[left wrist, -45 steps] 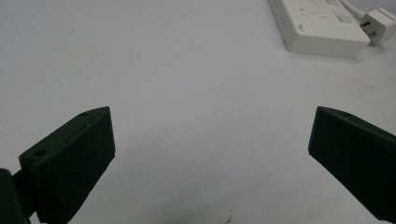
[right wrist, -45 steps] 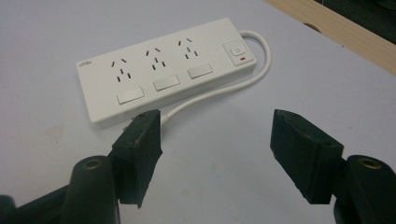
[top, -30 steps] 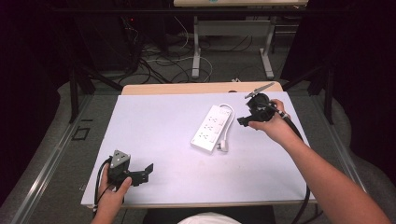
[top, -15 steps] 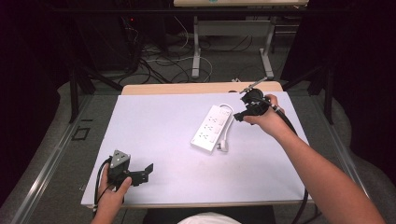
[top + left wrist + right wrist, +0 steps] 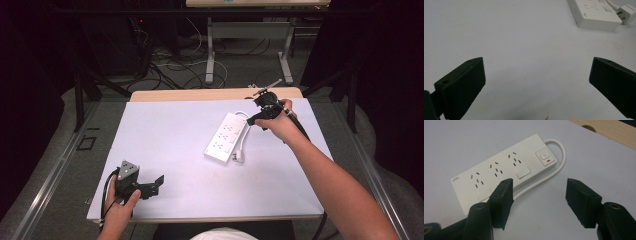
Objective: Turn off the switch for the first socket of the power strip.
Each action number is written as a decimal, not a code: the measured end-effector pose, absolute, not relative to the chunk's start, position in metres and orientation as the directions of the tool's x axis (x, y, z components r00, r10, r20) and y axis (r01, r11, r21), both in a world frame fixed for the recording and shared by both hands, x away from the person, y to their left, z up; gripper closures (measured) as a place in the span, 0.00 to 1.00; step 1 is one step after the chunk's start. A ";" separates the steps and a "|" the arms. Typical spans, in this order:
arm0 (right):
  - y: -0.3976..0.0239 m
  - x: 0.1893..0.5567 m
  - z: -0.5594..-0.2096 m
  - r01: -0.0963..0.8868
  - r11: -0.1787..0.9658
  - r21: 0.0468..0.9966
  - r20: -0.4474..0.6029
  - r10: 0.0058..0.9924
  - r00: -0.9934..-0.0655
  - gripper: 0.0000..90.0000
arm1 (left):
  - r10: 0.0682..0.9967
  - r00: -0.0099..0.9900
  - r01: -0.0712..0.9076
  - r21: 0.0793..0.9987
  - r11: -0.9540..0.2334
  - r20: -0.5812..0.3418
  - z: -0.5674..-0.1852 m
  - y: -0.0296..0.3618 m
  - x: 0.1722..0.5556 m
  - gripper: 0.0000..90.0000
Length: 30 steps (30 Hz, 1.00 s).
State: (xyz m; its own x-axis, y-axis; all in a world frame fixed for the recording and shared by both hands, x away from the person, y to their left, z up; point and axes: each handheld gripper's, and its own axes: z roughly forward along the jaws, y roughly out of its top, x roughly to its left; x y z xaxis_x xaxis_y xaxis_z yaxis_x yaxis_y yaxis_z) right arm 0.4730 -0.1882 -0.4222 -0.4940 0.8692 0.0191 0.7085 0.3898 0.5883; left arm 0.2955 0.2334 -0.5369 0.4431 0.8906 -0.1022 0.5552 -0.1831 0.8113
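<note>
Power strip [image 5: 226,136] lies untouched toward the worktop's far right corner; my right gripper [image 5: 537,200], jaws just narrowing with nothing between them, hovers beside its cord [image 5: 541,182], left gripper [image 5: 536,85] released near the front-left edge, so grasping's all ahead.

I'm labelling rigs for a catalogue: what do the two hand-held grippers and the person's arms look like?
Both are black. The left hand-held gripper has blocky black jaws, a grey three-cornered plate on top and a black cable. The right hand-held gripper trails a black cable too. No sleeves cover the forearms.
</note>
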 end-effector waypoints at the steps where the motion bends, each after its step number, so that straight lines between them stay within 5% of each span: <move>1: -0.188 0.473 -0.422 0.708 0.390 0.588 0.019 0.869 -0.494 0.44 | 0.891 0.443 0.555 0.811 -0.183 -0.102 -0.537 0.233 0.296 0.00; 30: -0.182 0.499 -0.434 0.738 0.323 0.592 0.034 0.905 -0.424 0.60 | 0.892 0.438 0.554 0.814 -0.174 -0.108 -0.537 0.235 0.296 0.00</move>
